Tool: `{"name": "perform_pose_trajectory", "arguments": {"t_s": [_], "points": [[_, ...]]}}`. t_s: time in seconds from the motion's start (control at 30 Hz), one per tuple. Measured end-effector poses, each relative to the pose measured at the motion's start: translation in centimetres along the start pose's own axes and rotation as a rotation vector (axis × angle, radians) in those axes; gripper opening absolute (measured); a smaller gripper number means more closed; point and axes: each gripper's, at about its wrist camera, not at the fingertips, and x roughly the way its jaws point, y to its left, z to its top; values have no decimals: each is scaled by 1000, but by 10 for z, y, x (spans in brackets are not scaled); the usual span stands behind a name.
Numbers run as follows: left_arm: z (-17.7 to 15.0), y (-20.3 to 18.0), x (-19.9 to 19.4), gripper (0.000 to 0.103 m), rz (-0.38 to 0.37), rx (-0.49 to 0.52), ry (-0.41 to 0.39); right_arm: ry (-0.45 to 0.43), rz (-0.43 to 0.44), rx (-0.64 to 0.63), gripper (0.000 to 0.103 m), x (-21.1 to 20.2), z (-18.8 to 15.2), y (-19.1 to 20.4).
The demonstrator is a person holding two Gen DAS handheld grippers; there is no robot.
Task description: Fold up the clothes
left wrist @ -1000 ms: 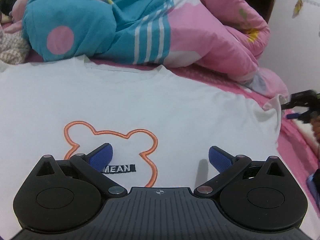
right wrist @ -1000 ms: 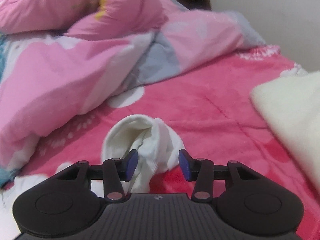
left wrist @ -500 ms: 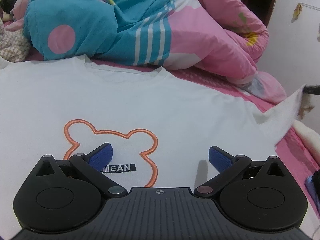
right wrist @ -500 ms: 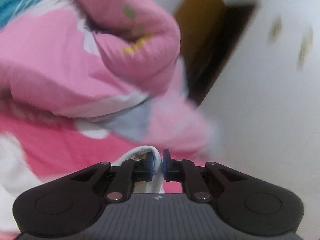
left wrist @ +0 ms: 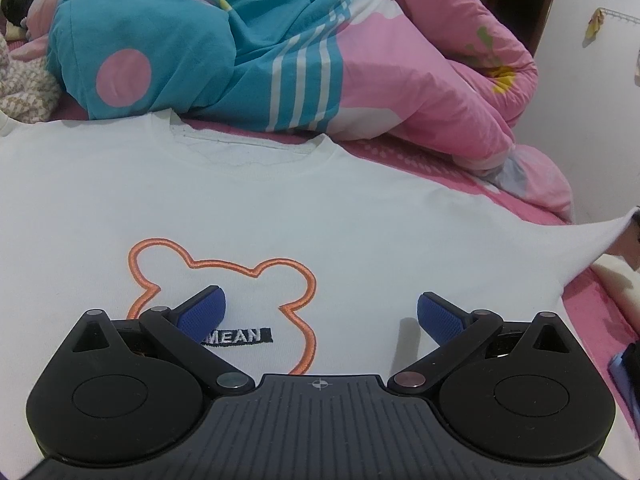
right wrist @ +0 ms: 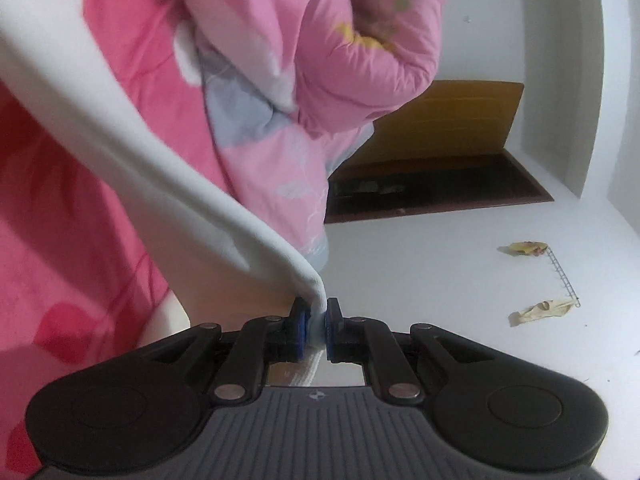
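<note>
A white T-shirt [left wrist: 280,208] with an orange bear outline and the word MEAN lies face up on the pink bed sheet [left wrist: 404,156]. My left gripper [left wrist: 322,316] hovers open low over the chest print, nothing between its blue pads. The shirt's right sleeve [left wrist: 600,236] is pulled out taut and lifted off the bed toward the right edge. In the rolled right wrist view my right gripper [right wrist: 316,330] is shut on that sleeve's hem [right wrist: 314,292], and the white cloth [right wrist: 132,152] stretches away from the pads to the upper left.
A bunched pink and teal quilt [left wrist: 248,52] lies just beyond the shirt's collar. A person's dark hair [left wrist: 22,4] shows at the far left by a pillow. A cream cloth [left wrist: 616,284] lies right of the shirt. A white wall [right wrist: 460,264] and a wooden door [right wrist: 440,120] stand behind the bed.
My right gripper closed on the crumpled sleeve, rolled over and pulled it out and up to the right, so the sleeve now stretches taut. The left gripper stayed where it was.
</note>
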Motion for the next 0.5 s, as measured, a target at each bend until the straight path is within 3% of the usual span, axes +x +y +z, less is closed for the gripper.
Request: {"name": "perform_pose_trajectory", "arguments": {"t_s": [0.07, 0.17, 0.33, 0.47, 0.5], "points": [[0, 1, 0, 103, -3, -3, -2, -21, -29, 11, 8, -3, 9, -4], [0, 3, -1, 103, -12, -14, -10, -152, -110, 27, 8, -27, 46, -18], [1, 7, -2, 103, -32, -40, -18, -497, -191, 79, 8, -115, 131, -49], [1, 10, -3, 103, -49, -63, -24, -804, -156, 105, 9, -205, 200, -55], [1, 10, -3, 103, -52, -67, -25, -879, -133, 110, 17, -228, 215, -53]]}}
